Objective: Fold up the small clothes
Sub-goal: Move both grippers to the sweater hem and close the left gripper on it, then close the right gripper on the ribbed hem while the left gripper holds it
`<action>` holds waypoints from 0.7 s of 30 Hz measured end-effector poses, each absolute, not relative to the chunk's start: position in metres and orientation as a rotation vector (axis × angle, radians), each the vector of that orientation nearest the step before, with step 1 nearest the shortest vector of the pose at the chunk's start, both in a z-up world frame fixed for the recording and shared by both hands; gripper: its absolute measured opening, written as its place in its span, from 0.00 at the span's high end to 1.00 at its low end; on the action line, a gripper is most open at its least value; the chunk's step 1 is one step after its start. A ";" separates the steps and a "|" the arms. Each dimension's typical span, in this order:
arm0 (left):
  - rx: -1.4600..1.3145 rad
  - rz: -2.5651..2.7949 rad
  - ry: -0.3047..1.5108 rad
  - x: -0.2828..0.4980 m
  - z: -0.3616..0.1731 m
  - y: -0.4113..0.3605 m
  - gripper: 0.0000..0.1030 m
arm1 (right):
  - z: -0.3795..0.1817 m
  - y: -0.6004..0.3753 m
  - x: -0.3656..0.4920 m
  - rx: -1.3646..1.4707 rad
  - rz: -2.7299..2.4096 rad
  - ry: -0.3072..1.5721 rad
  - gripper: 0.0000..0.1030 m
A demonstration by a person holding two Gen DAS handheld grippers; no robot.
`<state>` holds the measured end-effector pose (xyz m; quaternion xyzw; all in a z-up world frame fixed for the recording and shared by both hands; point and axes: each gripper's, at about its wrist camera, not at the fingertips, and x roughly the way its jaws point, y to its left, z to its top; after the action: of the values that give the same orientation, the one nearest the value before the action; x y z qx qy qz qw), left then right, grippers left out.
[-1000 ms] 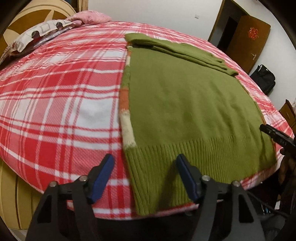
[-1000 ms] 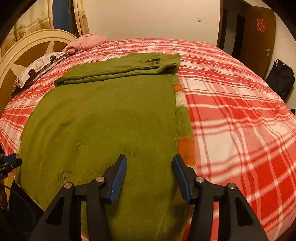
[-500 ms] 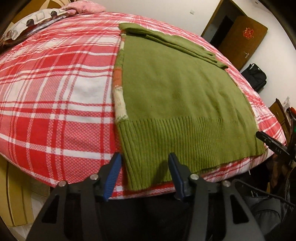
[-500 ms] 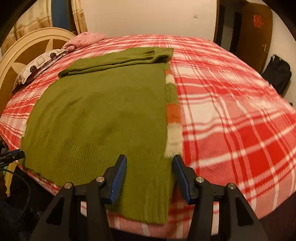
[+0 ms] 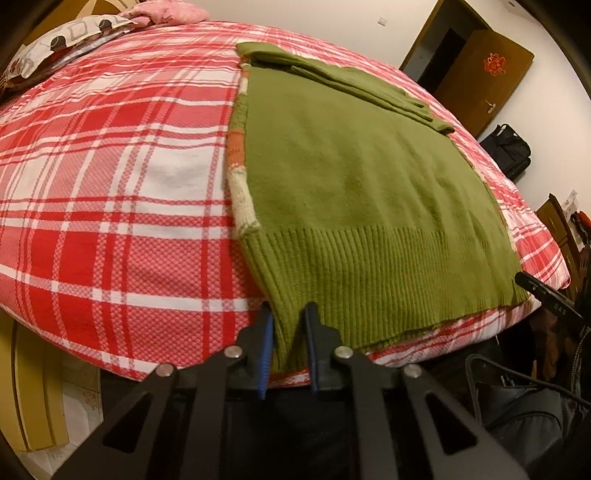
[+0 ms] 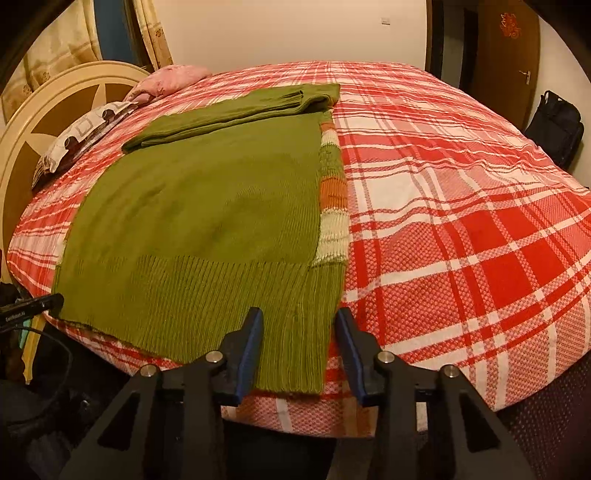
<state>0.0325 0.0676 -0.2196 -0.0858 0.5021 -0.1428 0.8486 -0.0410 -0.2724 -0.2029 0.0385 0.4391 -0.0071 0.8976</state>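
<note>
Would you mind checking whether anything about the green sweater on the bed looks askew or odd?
Nothing stands out. The green sweater lies flat on the plaid bedspread, sleeves folded across its far end; only the ribbed hem overhangs the near edge. A striped orange-and-white layer peeks out along one side.

One sweater [image 5: 354,192] is counted, green, laid on one bed [image 5: 110,177]; the same sweater [image 6: 207,229] and bed [image 6: 461,206] are seen from the right wrist. Two sleeves are counted, folded across the sweater's top. One striped edge band [image 6: 332,206] is seen along its side. Two hand-held grippers are counted: left [image 5: 288,343] and right [image 6: 300,350], each with two blue pads. Two pillows are counted: one patterned [image 6: 85,140], one pink [image 6: 170,77]. One headboard [image 6: 48,122] is counted. One door [image 5: 495,77] and one black bag [image 5: 511,149] are counted. One curtain [image 6: 147,33] is seen.
</note>
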 end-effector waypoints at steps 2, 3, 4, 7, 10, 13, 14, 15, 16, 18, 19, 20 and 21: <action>-0.177 -0.302 1.055 0.032 -0.220 0.068 0.84 | -0.204 -0.272 -0.044 0.079 -0.018 0.919 0.61; -0.175 -0.300 1.060 0.033 -0.221 0.068 0.84 | -0.203 -0.273 -0.045 0.080 -0.019 0.920 0.64; -0.177 -0.300 1.060 0.033 -0.221 0.068 0.84 | -0.203 -0.275 -0.046 0.088 -0.019 0.922 0.65; -0.178 -0.309 1.064 0.035 -0.223 0.066 0.76 | -0.204 -0.277 -0.046 0.107 -0.015 0.923 0.67; -0.187 -0.324 1.062 0.035 -0.223 0.066 0.76 | -0.206 -0.273 -0.046 0.134 0.021 0.924 0.67; -0.206 -0.344 1.059 0.036 -0.222 0.067 0.84 | -0.209 -0.271 -0.046 0.119 0.029 0.923 0.81; -0.211 -0.348 1.059 0.037 -0.222 0.068 0.87 | -0.209 -0.272 -0.046 0.124 0.029 0.920 0.83; -0.228 -0.357 1.061 0.037 -0.222 0.071 0.88 | -0.209 -0.275 -0.046 0.143 0.035 0.915 0.85; -0.239 -0.361 1.059 0.037 -0.222 0.073 0.90 | -0.209 -0.278 -0.047 0.163 0.040 0.911 0.87; -0.252 -0.371 1.045 0.036 -0.220 0.075 0.91 | -0.208 -0.283 -0.047 0.194 0.049 0.906 0.88; -0.259 -0.379 1.034 0.035 -0.217 0.075 0.91 | -0.207 -0.285 -0.048 0.212 0.056 0.897 0.89; -0.261 -0.387 1.019 0.034 -0.214 0.076 0.91 | -0.205 -0.286 -0.049 0.222 0.061 0.883 0.89; -0.259 -0.391 1.001 0.033 -0.211 0.076 0.91 | -0.203 -0.287 -0.049 0.227 0.064 0.872 0.89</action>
<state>0.0332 0.0763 -0.2106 -0.1228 0.4754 -0.1855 0.8511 -0.0490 -0.2871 -0.2032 0.1098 0.4212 0.0307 0.8998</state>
